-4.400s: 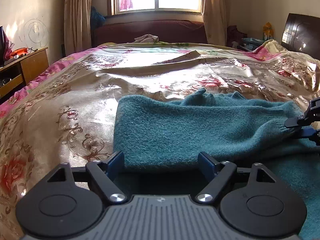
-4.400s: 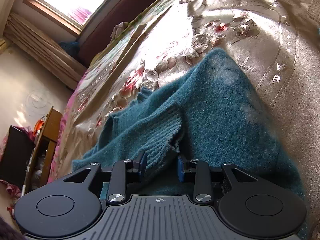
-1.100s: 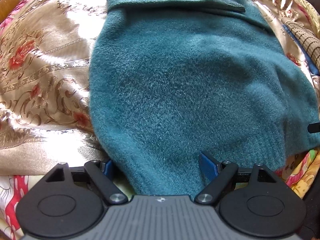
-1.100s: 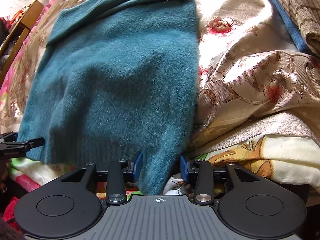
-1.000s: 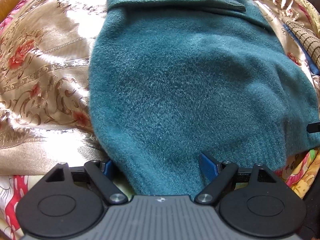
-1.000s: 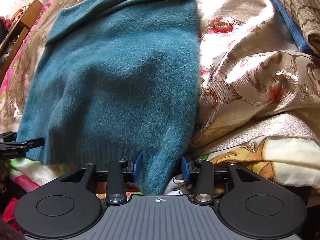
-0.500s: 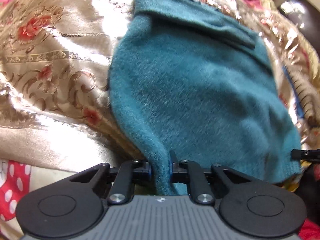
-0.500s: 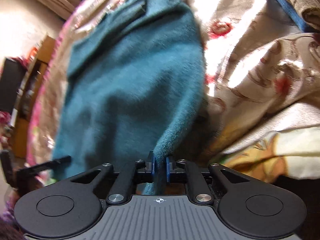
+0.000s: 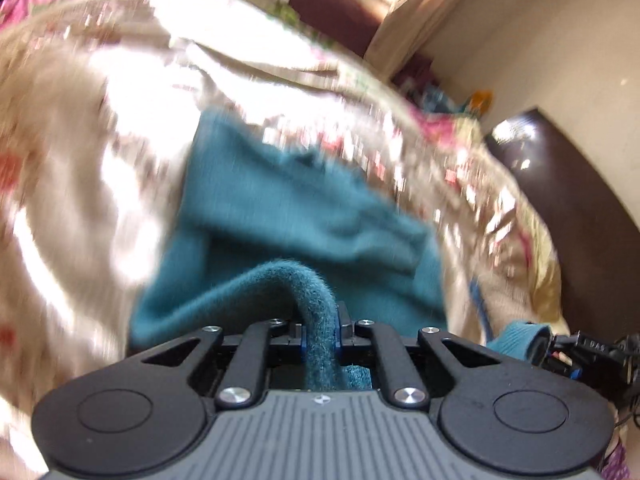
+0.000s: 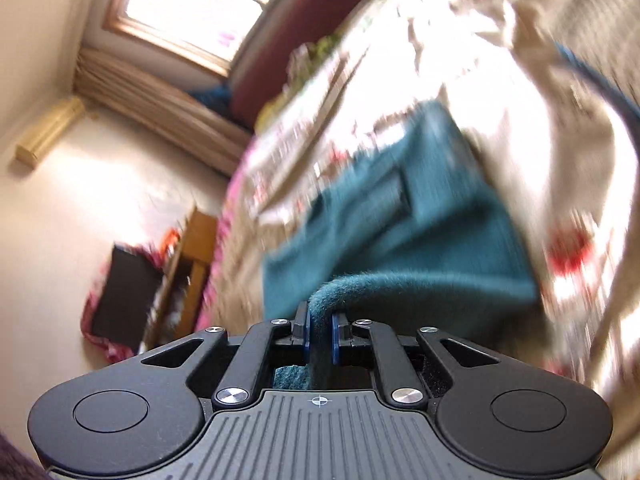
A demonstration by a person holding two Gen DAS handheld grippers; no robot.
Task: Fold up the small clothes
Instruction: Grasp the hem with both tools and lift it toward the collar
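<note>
Teal sweater (image 9: 304, 216) lies on the bed's floral satin bedspread (image 9: 72, 184), its near hem lifted off the cover at two corners. Left gripper (image 9: 320, 330): jaws clenched on a rolled hem edge that arches up and over between the blue pads. Right gripper (image 10: 320, 336): jaws likewise clamped on the other hem corner (image 10: 332, 292), fabric pinched tight, a tuft showing behind the pads. In the left wrist view the right gripper's tip (image 9: 560, 346) shows at far right, grasping the ribbed hem.

Writing: no readable brand or label; only a small crosshair mark on each gripper body. Both views motion-blurred.

Edges and room: folded sleeve (image 10: 384, 196) lies across the sweater's far part. Bedspread extends beyond the sweater on all sides. Dark headboard (image 9: 568, 200) to the right; wooden cabinet (image 10: 192, 256), curtains (image 10: 160, 100) and window (image 10: 200, 0) beyond the bed's left edge.
</note>
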